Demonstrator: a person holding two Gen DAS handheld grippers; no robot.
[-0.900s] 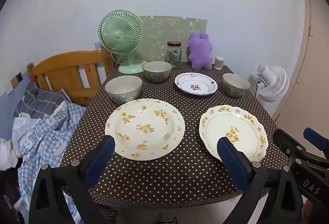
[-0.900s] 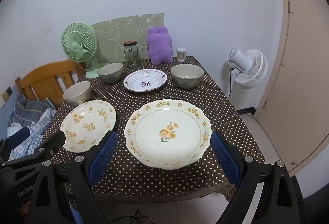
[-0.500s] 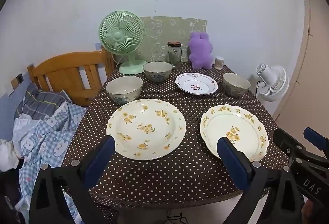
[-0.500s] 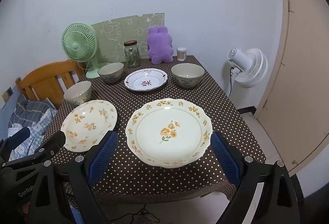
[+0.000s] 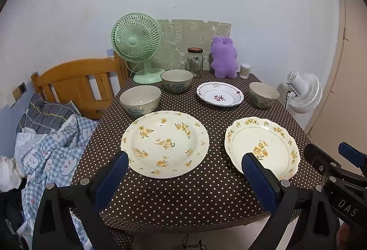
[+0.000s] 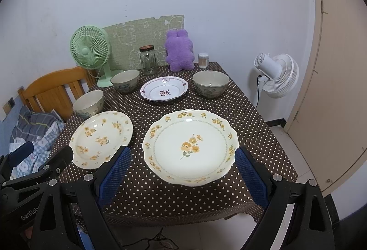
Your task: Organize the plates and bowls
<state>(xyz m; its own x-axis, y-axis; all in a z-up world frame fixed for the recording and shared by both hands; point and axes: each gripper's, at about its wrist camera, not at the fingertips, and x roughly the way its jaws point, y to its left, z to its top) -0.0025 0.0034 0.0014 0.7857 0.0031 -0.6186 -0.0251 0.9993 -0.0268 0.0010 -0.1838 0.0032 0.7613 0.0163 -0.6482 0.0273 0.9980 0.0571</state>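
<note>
Two large cream plates with yellow flowers lie at the near side of the table: a round one [image 5: 165, 143] [image 6: 101, 137] on the left and a scalloped one [image 5: 261, 146] [image 6: 190, 146] on the right. Behind them sit a small white plate with a red motif [image 5: 220, 95] [image 6: 164, 90] and three grey-green bowls [image 5: 140, 99] [image 5: 176, 80] [image 5: 263, 94]. My left gripper [image 5: 184, 159] hovers open before the round plate. Just as wide open, my right gripper [image 6: 183, 153] hangs before the scalloped plate. Neither holds anything.
The brown dotted tablecloth [image 5: 206, 199] covers a small table against the wall. At its back stand a green fan [image 5: 136, 43], a glass jar [image 5: 195, 62], a purple plush toy [image 5: 223, 57] and a small container. A wooden headboard and bedding lie left, a white fan [image 6: 275, 75] and a door right.
</note>
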